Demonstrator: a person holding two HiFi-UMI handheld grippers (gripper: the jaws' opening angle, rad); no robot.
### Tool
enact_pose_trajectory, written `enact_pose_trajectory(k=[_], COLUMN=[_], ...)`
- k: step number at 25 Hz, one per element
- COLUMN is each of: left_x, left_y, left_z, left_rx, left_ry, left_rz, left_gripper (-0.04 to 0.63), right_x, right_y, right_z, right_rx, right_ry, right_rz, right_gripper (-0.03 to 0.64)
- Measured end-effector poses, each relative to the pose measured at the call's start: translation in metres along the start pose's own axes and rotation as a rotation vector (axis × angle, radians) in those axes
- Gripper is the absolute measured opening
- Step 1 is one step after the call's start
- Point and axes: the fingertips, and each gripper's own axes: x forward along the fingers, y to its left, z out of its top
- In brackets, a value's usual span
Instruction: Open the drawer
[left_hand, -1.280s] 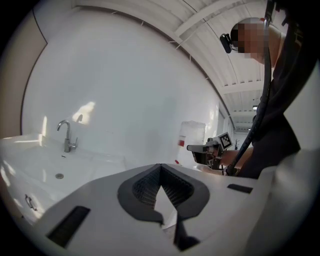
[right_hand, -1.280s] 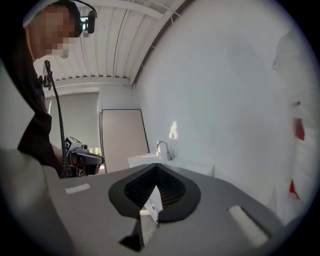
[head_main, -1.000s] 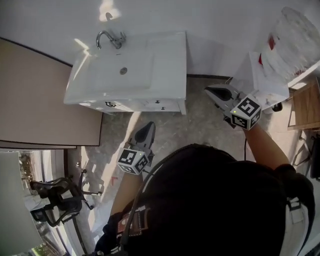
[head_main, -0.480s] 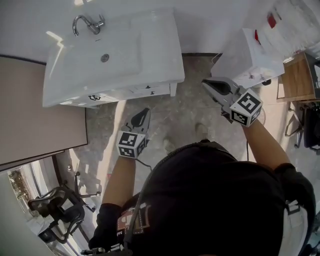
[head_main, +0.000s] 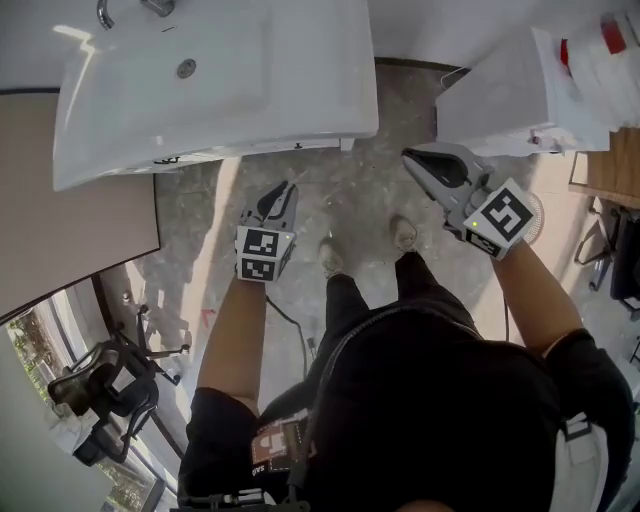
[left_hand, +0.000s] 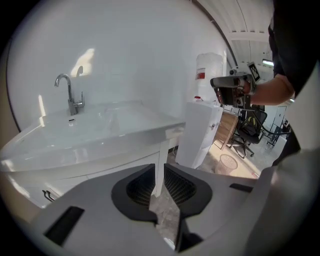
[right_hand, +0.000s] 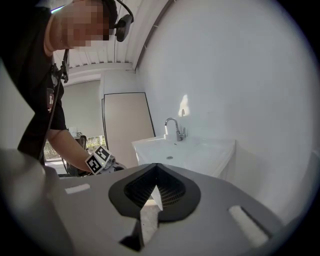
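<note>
Left gripper (head_main: 285, 188), ribbed dark jaws just opening and empty, faces glossy white rectangular basin (head_main: 250, 80); right gripper (head_main: 409, 156) closed.

You've got a black tee (head_main: 430, 400) and pale shoes (head_main: 404, 233) on; your left gripper (head_main: 288, 188) and right gripper (head_main: 410, 157) are grey, each with a black-and-white marker cube (head_main: 262, 253).

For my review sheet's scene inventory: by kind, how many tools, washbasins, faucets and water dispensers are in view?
Tools: 2, the left tool, whose jaws have just been opening with nothing between them, and the right tool
Washbasin: 1
Faucet: 1
Water dispenser: 1
Total: 5
</note>
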Motion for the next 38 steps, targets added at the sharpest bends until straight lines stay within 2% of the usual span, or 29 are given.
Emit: enact_pose_trajectory(k=[4,6,11,18,21,27,32,38], left_x=[0.051,0.078,0.123,0.178,0.189,0.195,0.202,0.203], left_y=[0.02,0.028,0.043,0.082,0.088,0.107,0.105,0.114], left_z=[-0.033,-0.051,-0.088,-0.1,-0.107,-0.123,-0.134,-0.139], left_rx=[-0.011,0.026,0.179,0.434,0.505,0.546,0.559,0.57], left_ry=[0.032,0.059,0.143,0.209,0.229,0.239,0.257,0.233], left_rz=[0.021,0.024,0.022,0.083,0.094,0.112,0.114,0.139], left_gripper=[0.069,0.09,0.132,0.146,0.146,0.146,0.146,0.146], right_x=[0.024,0.035,0.061,0.09,0.094,0.104,0.106,0.117], right_y=[-0.006,-0.007,0.005,0.005,0.009,0.021,0.024,0.04], right_z=[-0.033,-0.054,-0.109,-0.165,-0.183,-0.217,-0.215,-0.215], right_rx=[0.006,0.002,0.04,0.05,0.058,0.056,0.072,0.046], right_ry=[-0.031,-0.034,0.013,0.051,0.047,0.099,0.132,0.159], right_rz=[0.031,0.042,0.065,0.099,0.109,0.146,0.155,0.17], right_gripper=[-0.002,-0.002,-0.002,-0.002,-0.002,-0.002,-0.002,-0.002])
